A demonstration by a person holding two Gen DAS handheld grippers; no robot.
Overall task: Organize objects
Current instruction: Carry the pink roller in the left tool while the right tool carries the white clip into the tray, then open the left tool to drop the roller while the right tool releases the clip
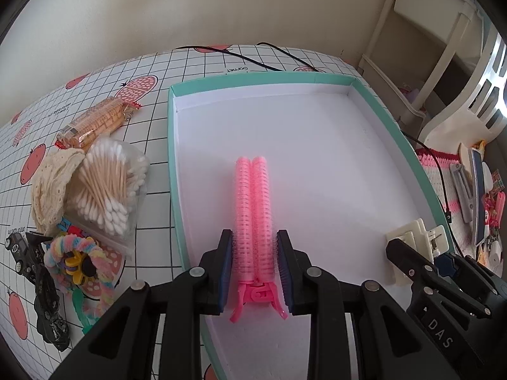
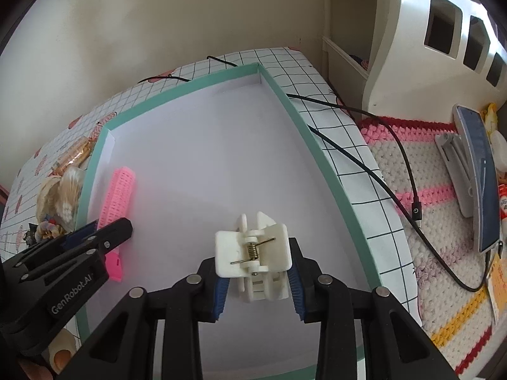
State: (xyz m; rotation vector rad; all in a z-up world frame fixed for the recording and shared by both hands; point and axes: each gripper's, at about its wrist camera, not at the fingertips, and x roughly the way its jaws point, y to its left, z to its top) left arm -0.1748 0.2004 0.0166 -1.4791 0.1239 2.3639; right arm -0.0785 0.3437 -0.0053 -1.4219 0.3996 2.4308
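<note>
The left hand-held gripper (image 1: pixel 255 264) grasps a pink ribbed plastic hair-roller clip (image 1: pixel 253 218) between its blue pads, over the white floor of a shallow mint-green-rimmed cardboard tray (image 1: pixel 173 145). The right hand-held gripper (image 2: pixel 258 280) is clenched on a cream-white plastic spring clip (image 2: pixel 253 253), near the tray's right wall. On the grid-patterned desk (image 1: pixel 196 63), left of the tray, lies a clear bag of cotton swabs (image 1: pixel 107 186).
</note>
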